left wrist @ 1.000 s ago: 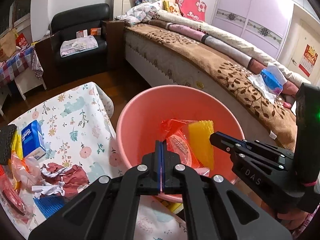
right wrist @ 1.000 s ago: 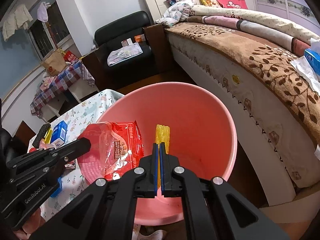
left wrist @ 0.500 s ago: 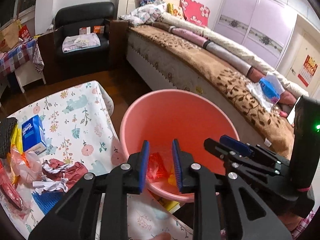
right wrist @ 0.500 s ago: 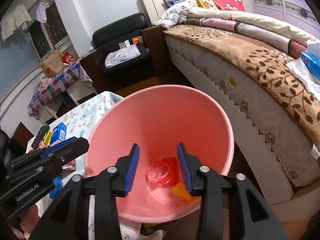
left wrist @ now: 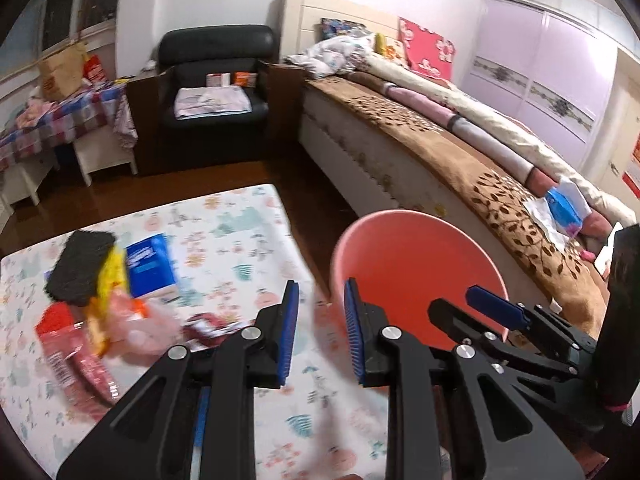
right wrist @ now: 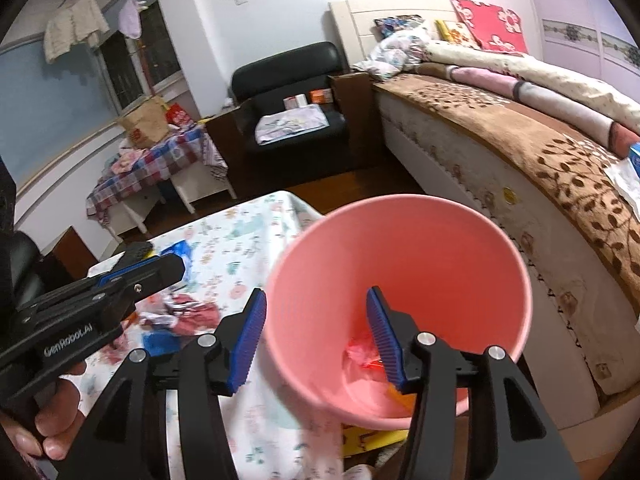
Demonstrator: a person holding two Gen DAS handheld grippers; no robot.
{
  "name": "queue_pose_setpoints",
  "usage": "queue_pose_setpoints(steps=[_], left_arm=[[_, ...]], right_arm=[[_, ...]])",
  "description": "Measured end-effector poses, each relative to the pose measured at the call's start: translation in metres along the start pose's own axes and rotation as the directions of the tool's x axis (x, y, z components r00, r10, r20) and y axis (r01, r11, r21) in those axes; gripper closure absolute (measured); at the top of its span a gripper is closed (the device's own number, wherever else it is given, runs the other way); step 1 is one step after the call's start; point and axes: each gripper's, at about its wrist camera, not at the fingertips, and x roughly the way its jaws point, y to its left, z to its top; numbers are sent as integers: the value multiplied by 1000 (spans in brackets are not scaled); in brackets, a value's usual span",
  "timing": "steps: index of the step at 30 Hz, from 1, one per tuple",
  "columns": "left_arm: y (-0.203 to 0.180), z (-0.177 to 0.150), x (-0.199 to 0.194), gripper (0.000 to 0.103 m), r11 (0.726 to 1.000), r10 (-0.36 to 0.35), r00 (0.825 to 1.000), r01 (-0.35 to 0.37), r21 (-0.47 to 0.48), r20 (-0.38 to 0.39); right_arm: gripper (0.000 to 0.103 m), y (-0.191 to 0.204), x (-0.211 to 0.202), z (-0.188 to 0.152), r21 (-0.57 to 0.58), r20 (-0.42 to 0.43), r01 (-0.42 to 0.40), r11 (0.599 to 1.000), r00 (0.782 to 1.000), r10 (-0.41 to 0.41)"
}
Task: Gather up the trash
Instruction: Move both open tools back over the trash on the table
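Note:
A pink bucket (right wrist: 440, 272) stands between the floral-cloth table (left wrist: 224, 240) and the bed. A red wrapper (right wrist: 360, 354) and a yellow piece (right wrist: 400, 394) lie at its bottom. My right gripper (right wrist: 318, 340) hovers over the bucket's near rim, jaws opening, nothing between them. My left gripper (left wrist: 320, 332) is open and empty above the table edge beside the bucket (left wrist: 420, 264). On the table lie a black sponge (left wrist: 80, 268), a yellow wrapper (left wrist: 112, 280), a blue tissue pack (left wrist: 150, 264), a red wrapper (left wrist: 68, 348), a clear bag (left wrist: 140, 320) and crumpled dark red paper (left wrist: 204, 328).
A bed with a brown floral cover (left wrist: 460, 160) runs along the right, close behind the bucket. A black armchair (left wrist: 216, 80) and a checkered side table (left wrist: 60, 120) stand at the back across the dark wooden floor (left wrist: 200, 176). A person's hand (right wrist: 52, 420) grips the left tool.
Both grippers went from shut to open; the red wrapper and the yellow piece dropped into the bucket. Both views have since risen and swung left toward the table.

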Motion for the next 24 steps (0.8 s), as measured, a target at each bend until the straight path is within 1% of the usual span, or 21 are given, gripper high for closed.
queue_pose_setpoints(steps=[2, 7, 10, 13, 18, 22, 24], left_arm=[[10, -1, -7, 80, 1000, 29, 1000, -29, -3, 3], [39, -7, -29, 80, 996, 84, 996, -82, -43, 42], [59, -15, -41, 80, 992, 90, 994, -84, -91, 64], [74, -22, -47, 80, 989, 114, 991, -108, -98, 63], [98, -36, -48, 80, 986, 131, 991, -126, -112, 33], [115, -45, -40, 80, 982, 134, 991, -135, -135, -16], [122, -47, -35, 80, 980, 124, 991, -129, -153, -42]], right_arm=[[51, 9, -1, 0, -14, 4, -11, 1000, 1000, 12], [50, 34, 1, -2, -44, -1, -52, 998, 999, 52], [49, 47, 3, -5, -64, -9, -76, 995, 997, 76], [48, 61, 9, -8, -84, -30, -110, 990, 994, 108], [44, 79, 20, -16, -116, -75, -165, 980, 985, 157], [44, 91, 27, -22, -147, -106, -194, 970, 978, 180], [44, 97, 30, -25, -171, -114, -199, 965, 977, 181]])
